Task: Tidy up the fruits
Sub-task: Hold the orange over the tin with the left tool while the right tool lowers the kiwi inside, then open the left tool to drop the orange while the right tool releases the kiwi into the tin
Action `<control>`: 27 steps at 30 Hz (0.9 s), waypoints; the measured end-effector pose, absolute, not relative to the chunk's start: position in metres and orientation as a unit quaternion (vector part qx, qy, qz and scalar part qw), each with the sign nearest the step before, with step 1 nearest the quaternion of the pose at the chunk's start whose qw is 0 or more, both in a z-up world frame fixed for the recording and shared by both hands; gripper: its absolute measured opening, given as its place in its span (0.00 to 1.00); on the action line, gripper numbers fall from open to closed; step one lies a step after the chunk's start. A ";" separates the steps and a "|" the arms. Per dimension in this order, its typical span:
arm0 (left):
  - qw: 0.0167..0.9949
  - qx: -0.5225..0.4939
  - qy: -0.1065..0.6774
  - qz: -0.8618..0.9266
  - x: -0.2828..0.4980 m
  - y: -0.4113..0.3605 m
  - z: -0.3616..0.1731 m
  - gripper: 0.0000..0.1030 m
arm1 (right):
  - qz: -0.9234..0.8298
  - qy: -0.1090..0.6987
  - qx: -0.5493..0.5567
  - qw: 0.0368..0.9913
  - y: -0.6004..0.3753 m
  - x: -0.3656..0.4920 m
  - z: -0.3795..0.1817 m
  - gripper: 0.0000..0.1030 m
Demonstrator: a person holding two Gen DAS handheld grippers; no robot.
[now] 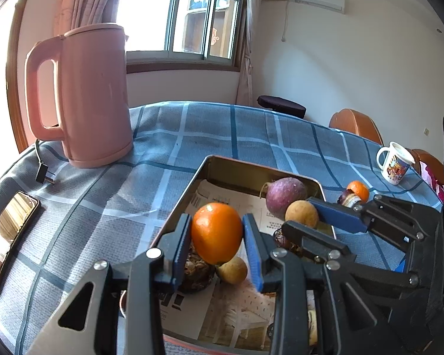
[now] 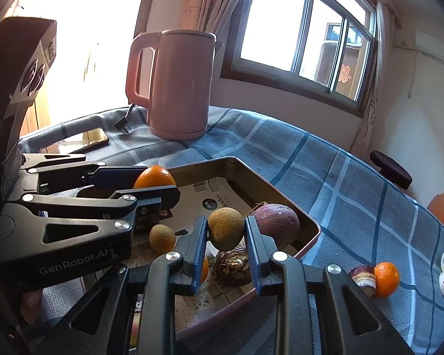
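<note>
My left gripper (image 1: 216, 236) is shut on an orange (image 1: 216, 232) and holds it above the metal tray (image 1: 192, 183). My right gripper (image 2: 225, 233) is shut on a round tan fruit (image 2: 225, 230) above the same tray (image 2: 307, 239). The right gripper also shows in the left wrist view (image 1: 303, 217), and the left gripper in the right wrist view (image 2: 154, 182). In the tray lie a purple fruit (image 1: 285, 196), a small tan fruit (image 1: 232, 270) and a dark brown wrinkled fruit (image 2: 232, 264). Outside the tray, on the cloth, lie a small orange (image 2: 386, 278) and a purple-and-cream piece (image 2: 364, 278).
A pink kettle (image 1: 88, 94) stands at the back left with its plug (image 1: 43, 173) on the blue checked tablecloth (image 1: 251, 136). A phone (image 1: 9, 233) lies at the left edge. A printed mug (image 1: 395, 164) stands at the right. Orange chairs (image 1: 355, 124) stand behind the table.
</note>
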State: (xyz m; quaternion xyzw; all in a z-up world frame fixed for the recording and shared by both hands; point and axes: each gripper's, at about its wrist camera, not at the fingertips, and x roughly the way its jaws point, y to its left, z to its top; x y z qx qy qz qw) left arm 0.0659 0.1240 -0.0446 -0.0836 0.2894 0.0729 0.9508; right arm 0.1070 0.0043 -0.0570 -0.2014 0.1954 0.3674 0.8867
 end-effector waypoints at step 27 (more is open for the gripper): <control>0.942 -0.091 0.316 0.066 0.075 0.126 -0.052 0.42 | 0.380 0.224 -0.234 0.867 0.019 0.109 -0.068 0.28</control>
